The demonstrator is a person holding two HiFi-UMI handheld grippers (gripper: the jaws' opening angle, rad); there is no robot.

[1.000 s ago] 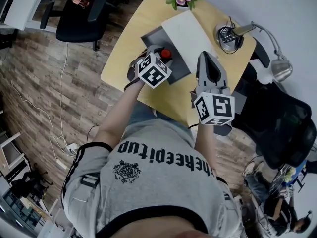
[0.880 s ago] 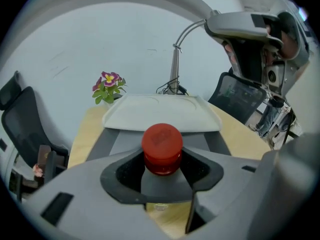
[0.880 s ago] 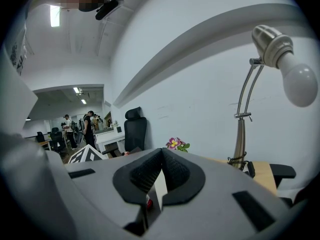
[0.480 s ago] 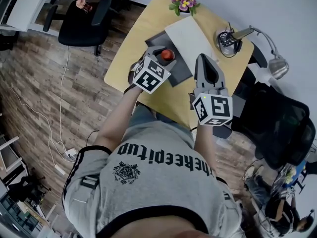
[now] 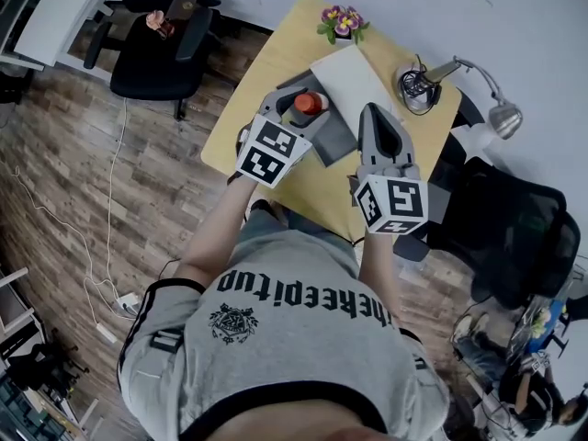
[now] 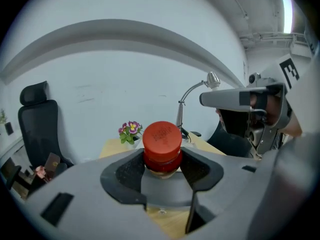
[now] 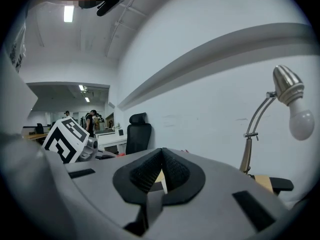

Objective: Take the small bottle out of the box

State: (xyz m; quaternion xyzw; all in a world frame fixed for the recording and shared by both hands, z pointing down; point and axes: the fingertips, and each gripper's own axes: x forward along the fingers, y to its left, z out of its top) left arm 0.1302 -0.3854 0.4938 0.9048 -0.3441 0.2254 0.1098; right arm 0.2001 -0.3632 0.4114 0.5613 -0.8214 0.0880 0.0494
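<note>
Left gripper (image 6: 162, 170): jaws pinch the small bottle (image 6: 162, 145) just below its red cap (image 6: 162, 136). In the head view, the bottle appears over the grey box (image 5: 336, 141) on the wooden table (image 5: 265, 61). Right gripper (image 7: 161, 176): jaws pressed together, empty, beside the box.

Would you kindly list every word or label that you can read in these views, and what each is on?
"thekeepitup", upside down, on the shirt.
Raised print on the red cap: too blurred to read.
Cubes: square markers only, no words.
</note>
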